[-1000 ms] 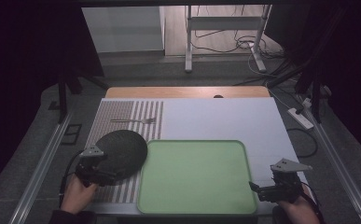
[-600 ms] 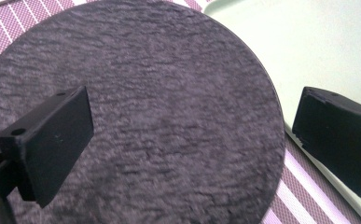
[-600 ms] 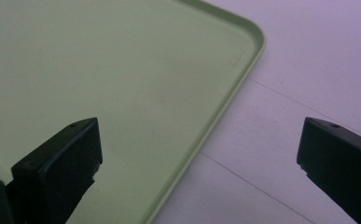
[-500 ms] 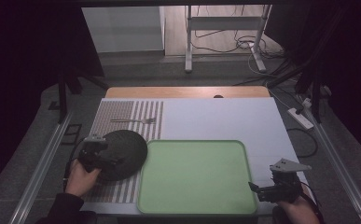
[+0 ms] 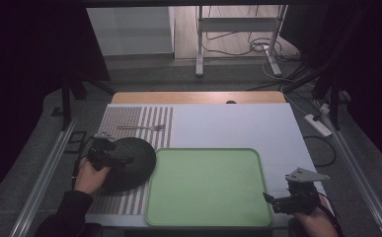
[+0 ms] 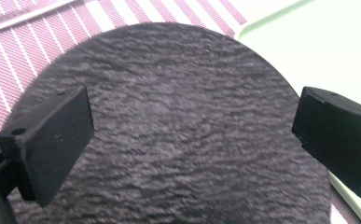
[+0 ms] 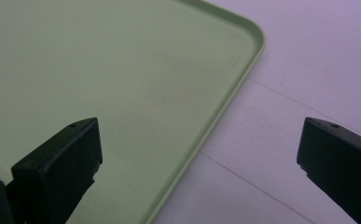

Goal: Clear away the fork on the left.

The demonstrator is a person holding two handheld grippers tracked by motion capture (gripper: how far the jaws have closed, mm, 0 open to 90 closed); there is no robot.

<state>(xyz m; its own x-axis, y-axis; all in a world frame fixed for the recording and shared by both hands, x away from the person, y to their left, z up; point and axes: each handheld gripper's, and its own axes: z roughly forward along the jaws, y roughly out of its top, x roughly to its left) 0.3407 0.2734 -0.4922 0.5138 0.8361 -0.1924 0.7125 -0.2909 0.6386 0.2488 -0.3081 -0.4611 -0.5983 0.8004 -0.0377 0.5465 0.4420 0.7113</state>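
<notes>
we are looking at a lab or test room set up for recording, not a home. we are seeing a white table (image 5: pixel 238 126) standing between metal rails (image 5: pixel 43 177), with dark curtains (image 5: pixel 30 59) hanging around it. behind it, loose cables (image 5: pixel 250 47) are lying on the bare floor by a metal stand (image 5: pixel 238 34), and a power strip (image 5: pixel 318 125) is sitting beside the table.

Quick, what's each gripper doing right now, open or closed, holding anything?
Left gripper: open, jaws spread over the dark round plate, holding nothing.
Right gripper: open, empty, over the edge of the green tray.
</notes>
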